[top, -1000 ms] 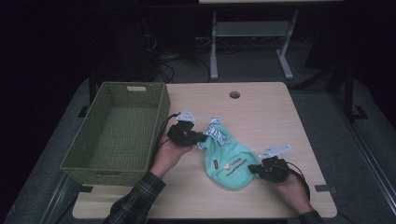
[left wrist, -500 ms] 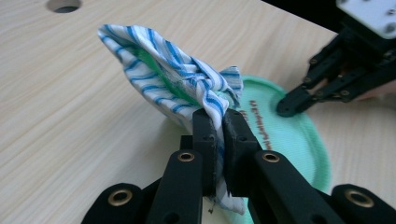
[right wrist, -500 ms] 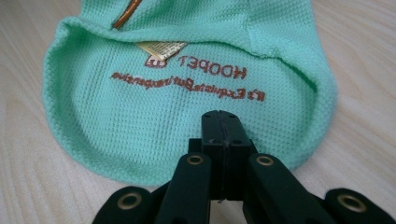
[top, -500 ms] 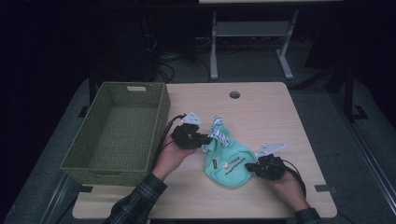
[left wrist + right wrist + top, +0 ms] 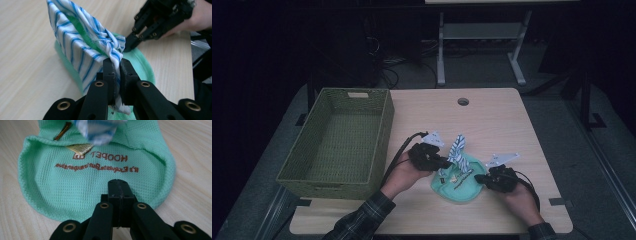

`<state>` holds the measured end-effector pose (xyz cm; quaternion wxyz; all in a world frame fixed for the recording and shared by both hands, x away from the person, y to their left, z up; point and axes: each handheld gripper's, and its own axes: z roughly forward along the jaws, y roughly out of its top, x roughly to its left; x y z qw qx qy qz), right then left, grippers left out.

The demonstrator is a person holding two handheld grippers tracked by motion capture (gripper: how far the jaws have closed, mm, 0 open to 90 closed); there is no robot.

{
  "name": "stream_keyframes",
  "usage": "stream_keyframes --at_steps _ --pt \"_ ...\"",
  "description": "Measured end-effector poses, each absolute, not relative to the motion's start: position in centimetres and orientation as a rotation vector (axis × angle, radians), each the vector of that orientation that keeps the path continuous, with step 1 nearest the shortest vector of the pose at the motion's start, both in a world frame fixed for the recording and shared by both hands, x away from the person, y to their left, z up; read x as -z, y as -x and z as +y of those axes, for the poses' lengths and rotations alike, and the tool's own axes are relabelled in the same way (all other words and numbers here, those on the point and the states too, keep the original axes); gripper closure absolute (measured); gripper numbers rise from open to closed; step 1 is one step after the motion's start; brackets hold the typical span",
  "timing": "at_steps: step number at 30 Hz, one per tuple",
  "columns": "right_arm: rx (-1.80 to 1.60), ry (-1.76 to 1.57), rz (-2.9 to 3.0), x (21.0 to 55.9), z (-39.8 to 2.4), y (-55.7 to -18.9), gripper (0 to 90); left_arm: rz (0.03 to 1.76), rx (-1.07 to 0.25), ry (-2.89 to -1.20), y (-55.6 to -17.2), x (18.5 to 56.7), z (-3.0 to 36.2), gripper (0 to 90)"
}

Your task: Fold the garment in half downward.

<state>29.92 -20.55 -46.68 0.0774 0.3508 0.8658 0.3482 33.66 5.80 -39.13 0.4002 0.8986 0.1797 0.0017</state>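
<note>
A mint green knitted garment (image 5: 457, 189) with brown lettering lies flat near the table's front edge. A blue and white striped cloth part (image 5: 458, 147) rises from it like a small tent. My left gripper (image 5: 447, 164) is shut on a bunched fold of the striped cloth (image 5: 75, 42), held up above the green garment (image 5: 143, 68). My right gripper (image 5: 478, 178) is shut, its tips resting on the right edge of the green garment (image 5: 75, 182). In the left gripper view, the right gripper (image 5: 130, 43) touches the green fabric beyond the striped cloth.
A green woven basket (image 5: 384, 130) stands open at the left of the wooden table (image 5: 497, 125). A round cable hole (image 5: 463, 101) sits near the far edge. A metal stand (image 5: 482, 35) is on the dark floor behind.
My left gripper has moved to the right and nearer with the striped cloth, which now stands taller above the green garment. The right gripper has stayed put.
</note>
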Motion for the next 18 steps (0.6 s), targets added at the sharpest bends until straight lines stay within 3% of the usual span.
stream_keyframes --at_steps 18 --pt "-1.162 -1.026 2.551 44.9 -21.3 -28.9 89.5 0.406 0.063 -2.345 -33.1 41.1 4.6 83.7"
